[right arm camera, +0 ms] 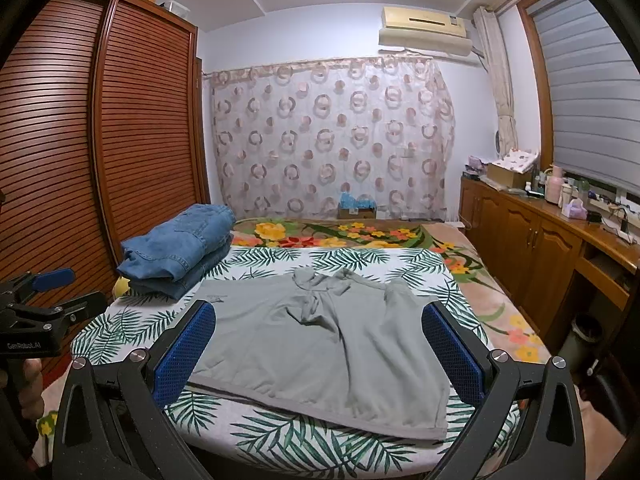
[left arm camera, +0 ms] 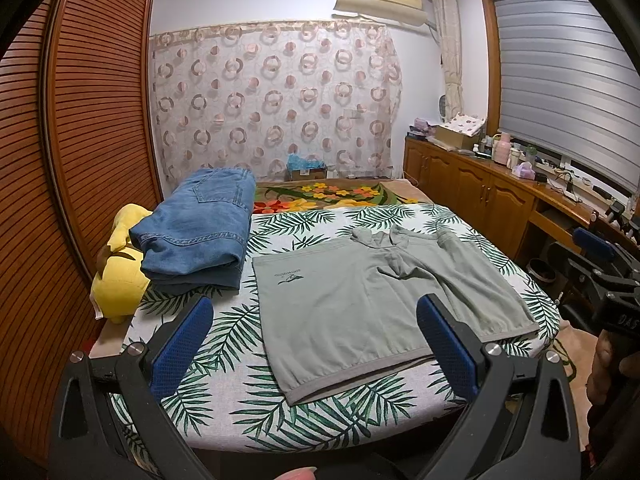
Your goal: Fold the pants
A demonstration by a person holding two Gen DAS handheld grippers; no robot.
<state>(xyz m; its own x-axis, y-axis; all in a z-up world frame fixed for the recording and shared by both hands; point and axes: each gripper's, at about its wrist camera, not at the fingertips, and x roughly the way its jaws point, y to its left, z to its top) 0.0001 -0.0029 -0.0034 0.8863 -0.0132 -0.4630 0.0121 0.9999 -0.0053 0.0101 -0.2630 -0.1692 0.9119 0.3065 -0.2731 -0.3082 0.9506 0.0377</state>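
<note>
Landmark: bed (left arm camera: 224,396), covered by a white sheet printed with green palm fronds; a floral blanket (left arm camera: 320,194) shows at its far end.

Item 1: grey-green pants (left arm camera: 360,304), lying spread flat on the bed's near half, towards the right side. Hems lie along the bed's near edge; the waistband end, rumpled and bunched, points towards the far end. A small dark printed logo (left arm camera: 289,278) sits near the garment's left edge.

Item 2: folded blue jeans (left arm camera: 200,236), stacked on the bed's left side, just beside the grey-green pants, apart from them.

Item 3: yellow plush toy (left arm camera: 118,276), at the bed's left edge, partly under the jeans.

Item 4: left gripper (left arm camera: 316,340), held above the bed's near edge, jaws spread wide with blue pads showing, nothing between them. The pants' left leg lies in the gap as seen from the left wrist view; no contact visible.

Item 5: right gripper (right arm camera: 318,344), likewise above the bed's near edge, jaws wide apart and empty, framing the pants from the right wrist view.

Surroundings: louvred wooden wardrobe (right arm camera: 100,140) left of the bed; circle-patterned curtain (right arm camera: 332,136) beyond its far end; wooden cabinet (right arm camera: 532,236) along its right, with bottles and boxes on top.
</note>
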